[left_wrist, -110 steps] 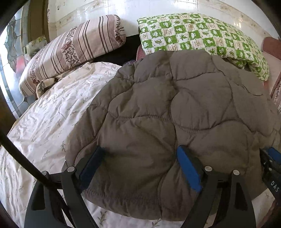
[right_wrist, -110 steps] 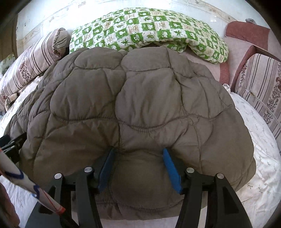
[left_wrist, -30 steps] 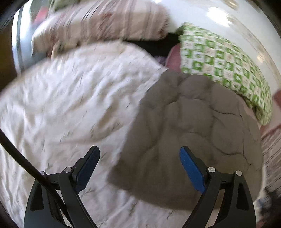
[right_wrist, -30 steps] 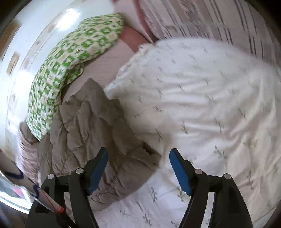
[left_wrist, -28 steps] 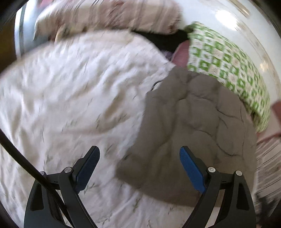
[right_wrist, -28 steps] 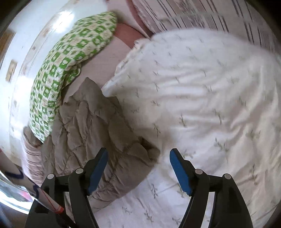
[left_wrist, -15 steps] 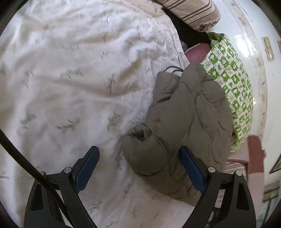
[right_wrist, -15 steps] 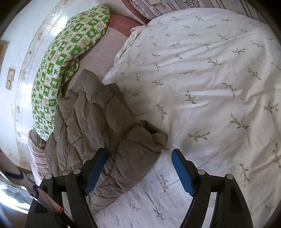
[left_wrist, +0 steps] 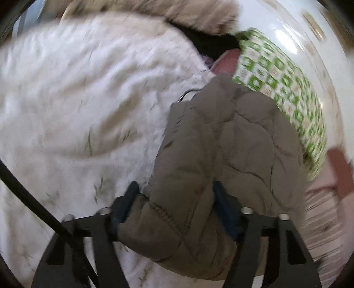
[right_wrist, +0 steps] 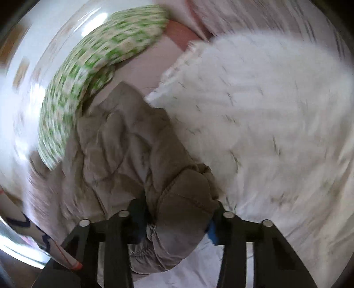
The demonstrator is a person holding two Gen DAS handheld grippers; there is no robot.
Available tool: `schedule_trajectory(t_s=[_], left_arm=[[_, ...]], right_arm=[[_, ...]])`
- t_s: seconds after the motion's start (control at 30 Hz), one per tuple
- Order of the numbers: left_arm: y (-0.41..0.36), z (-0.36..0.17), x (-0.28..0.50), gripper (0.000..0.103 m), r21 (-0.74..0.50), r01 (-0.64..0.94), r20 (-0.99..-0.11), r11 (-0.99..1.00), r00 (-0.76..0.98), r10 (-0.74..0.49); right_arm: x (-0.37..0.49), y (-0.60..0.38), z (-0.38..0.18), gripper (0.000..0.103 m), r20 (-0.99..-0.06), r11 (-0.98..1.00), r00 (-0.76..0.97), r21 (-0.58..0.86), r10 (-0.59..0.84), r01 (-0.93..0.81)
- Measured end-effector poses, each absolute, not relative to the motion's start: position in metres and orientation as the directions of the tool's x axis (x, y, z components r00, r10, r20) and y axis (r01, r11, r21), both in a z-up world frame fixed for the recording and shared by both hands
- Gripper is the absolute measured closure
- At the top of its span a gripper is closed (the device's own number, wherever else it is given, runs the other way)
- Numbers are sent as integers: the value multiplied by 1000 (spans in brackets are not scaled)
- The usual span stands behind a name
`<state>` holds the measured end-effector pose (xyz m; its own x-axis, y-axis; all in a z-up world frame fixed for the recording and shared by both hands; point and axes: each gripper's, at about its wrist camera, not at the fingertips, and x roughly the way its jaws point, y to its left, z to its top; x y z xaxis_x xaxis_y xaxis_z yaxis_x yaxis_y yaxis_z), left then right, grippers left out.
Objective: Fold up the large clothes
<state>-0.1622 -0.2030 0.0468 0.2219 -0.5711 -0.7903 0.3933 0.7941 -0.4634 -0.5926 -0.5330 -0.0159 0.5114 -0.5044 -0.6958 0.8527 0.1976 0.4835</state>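
Left gripper (left_wrist: 174,207): jaws closing, a padded fold of the jacket between them; both blue pads press into the fabric.
Right gripper (right_wrist: 177,218): jaws closing too, a bunched end of the same jacket between its fingers and squeezed from both sides.
Jacket (left_wrist: 232,155): grey-brown, quilted, folded into a long bundle on the bed, running away from both grippers toward the pillows; stitched hem nearest the left gripper.
Bedsheet (left_wrist: 77,110): white with small leaf sprigs, rumpled, under and beside the jacket.
Green checked pillow (left_wrist: 285,88): just behind the jacket's far end, touching it.
Striped pillow (left_wrist: 154,11): farther back, blurred.
Wall (left_wrist: 294,24): white, behind the pillows.
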Motion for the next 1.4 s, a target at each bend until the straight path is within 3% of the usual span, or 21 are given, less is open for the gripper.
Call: schedule_trajectory(t_s=[0.03,0.13,0.37,0.93,1.4], left_arm=[[-211,55,-170,52,-392,447,-798,804,269,-539],[-226,66,-189,55,-223,524,-806,822,374,-458],[-223,66,-189,57,-219,524,-805,823,380,-456],[-214,89,-221,64,-167,569,-793,805,407,-453],[-112,116,-293,66,-177,586,-773,791,415,-480]], right_arm=[[-579,-524,-7,63,-707,245,450,379,-546,892],[-554,-506,6,65,-705,311,327,157,-629,937],[-538,-487,14,68,-662,352,230,-54,-713,935],[-544,-454,46,71,-602,401,248,-131,-759,907],[-607,-341,67,72,-585,483,300,-183,-754,856]])
